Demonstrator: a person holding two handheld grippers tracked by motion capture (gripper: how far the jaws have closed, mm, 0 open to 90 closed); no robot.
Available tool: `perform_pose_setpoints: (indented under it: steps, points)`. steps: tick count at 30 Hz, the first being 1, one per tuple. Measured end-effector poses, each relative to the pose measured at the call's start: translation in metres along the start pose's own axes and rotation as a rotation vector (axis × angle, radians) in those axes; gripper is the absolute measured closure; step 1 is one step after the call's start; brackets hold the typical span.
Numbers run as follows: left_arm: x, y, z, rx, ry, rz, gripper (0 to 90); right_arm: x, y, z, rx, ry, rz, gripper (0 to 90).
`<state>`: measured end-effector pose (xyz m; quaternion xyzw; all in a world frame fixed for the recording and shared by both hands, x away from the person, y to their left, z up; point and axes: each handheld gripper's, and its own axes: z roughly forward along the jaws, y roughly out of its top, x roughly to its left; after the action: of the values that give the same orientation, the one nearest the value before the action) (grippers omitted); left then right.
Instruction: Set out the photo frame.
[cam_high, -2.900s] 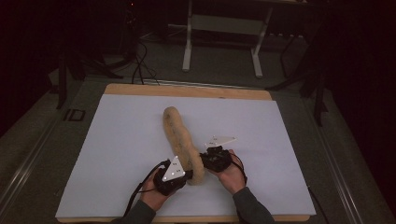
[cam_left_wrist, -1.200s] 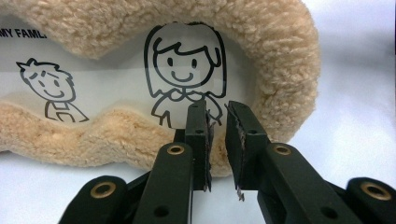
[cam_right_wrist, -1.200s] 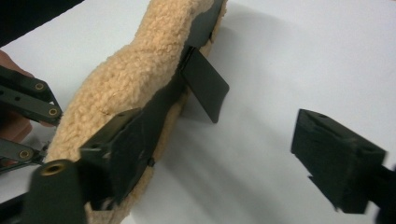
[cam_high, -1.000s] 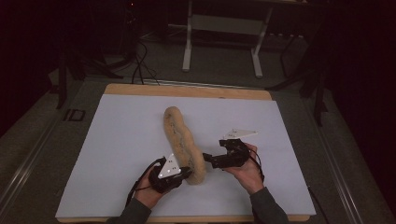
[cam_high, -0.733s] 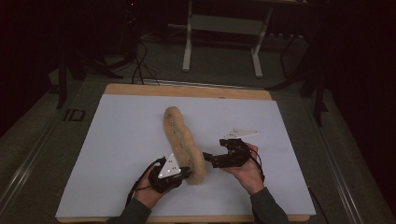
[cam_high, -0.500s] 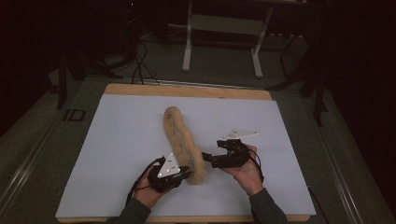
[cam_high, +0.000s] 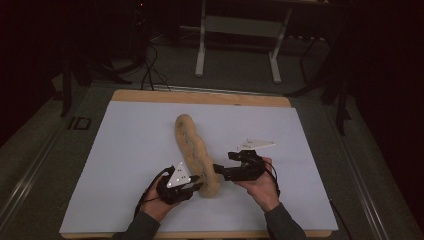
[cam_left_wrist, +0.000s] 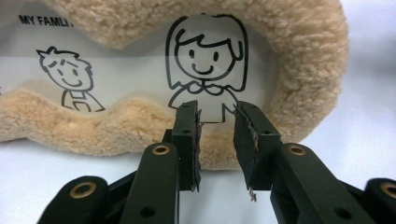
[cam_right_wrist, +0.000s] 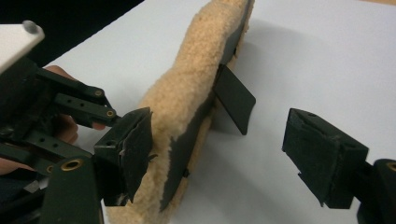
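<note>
Your left gripper (cam_high: 192, 186), jaws apart, faces the plush picture frame's (cam_high: 195, 152) near end at lower centre; your right gripper (cam_high: 218, 171), jaws wide, straddles its edge. Frame's long axis runs up-frame.

Dim high view, dark surroundings, bright evenly lit gripper views, soft shadows

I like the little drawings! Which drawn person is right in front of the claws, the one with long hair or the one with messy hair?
The long-haired figure, drawn large, stands just above the left gripper. The messy-haired figure is smaller and off to the side.
</note>
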<state>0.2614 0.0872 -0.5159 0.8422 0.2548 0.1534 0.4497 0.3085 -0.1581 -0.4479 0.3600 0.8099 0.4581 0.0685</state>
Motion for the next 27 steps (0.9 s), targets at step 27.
perform_pose_setpoints:
  steps: [27]
  points:
    - [0.015,-0.002,-0.010,-0.012,0.041,-0.058,68.8,0.029,-0.016,0.036,0.106,0.008,-0.069,29.2]
